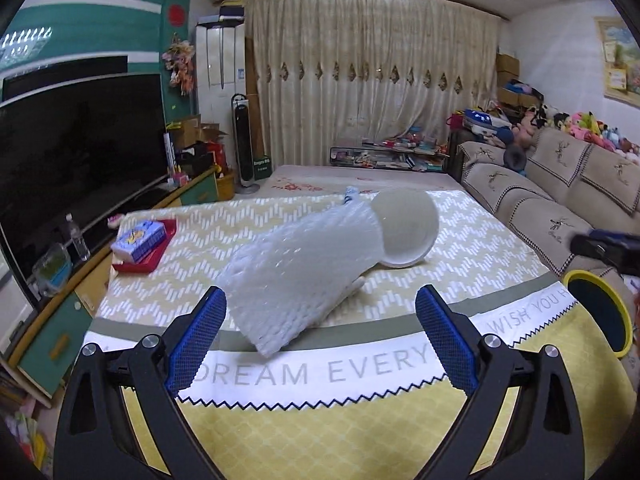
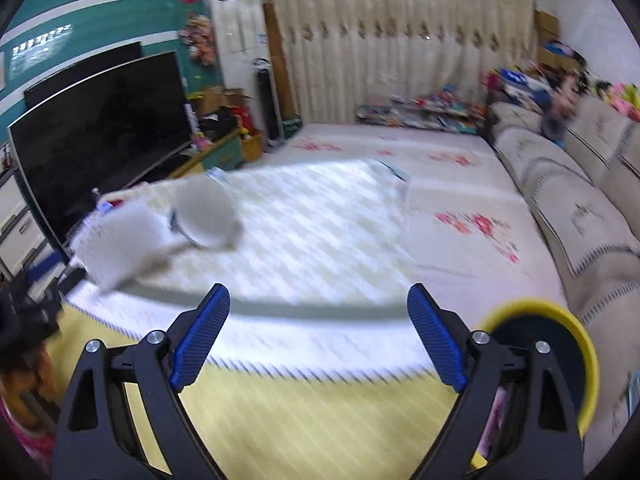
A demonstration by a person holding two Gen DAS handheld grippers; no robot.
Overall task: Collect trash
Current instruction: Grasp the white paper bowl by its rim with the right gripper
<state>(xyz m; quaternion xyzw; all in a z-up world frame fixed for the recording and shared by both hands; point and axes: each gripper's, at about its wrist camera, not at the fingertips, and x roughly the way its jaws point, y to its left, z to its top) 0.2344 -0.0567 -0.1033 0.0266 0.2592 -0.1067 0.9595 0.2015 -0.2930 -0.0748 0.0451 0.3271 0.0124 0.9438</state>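
The left gripper (image 1: 320,336) is held wide apart, empty, just before a white foam net sleeve (image 1: 300,276) lying on the table (image 1: 460,248) against a tipped white bowl (image 1: 408,232). The right gripper (image 2: 318,336) is likewise spread, beside a yellow-rimmed bin (image 2: 576,332).

Right view motion-blurred; bin (image 1: 600,312) cut off by frame edge.

Item count: one white foam-mesh sleeve (image 1: 300,276), one white round bowl (image 1: 406,232), one blue tissue pack (image 1: 138,240) on one red flat tray (image 1: 140,264), one clear plastic bottle (image 1: 78,238), one yellow-rimmed round bin (image 1: 618,320), one black television screen (image 1: 80,144), one black tower fan (image 1: 245,140).
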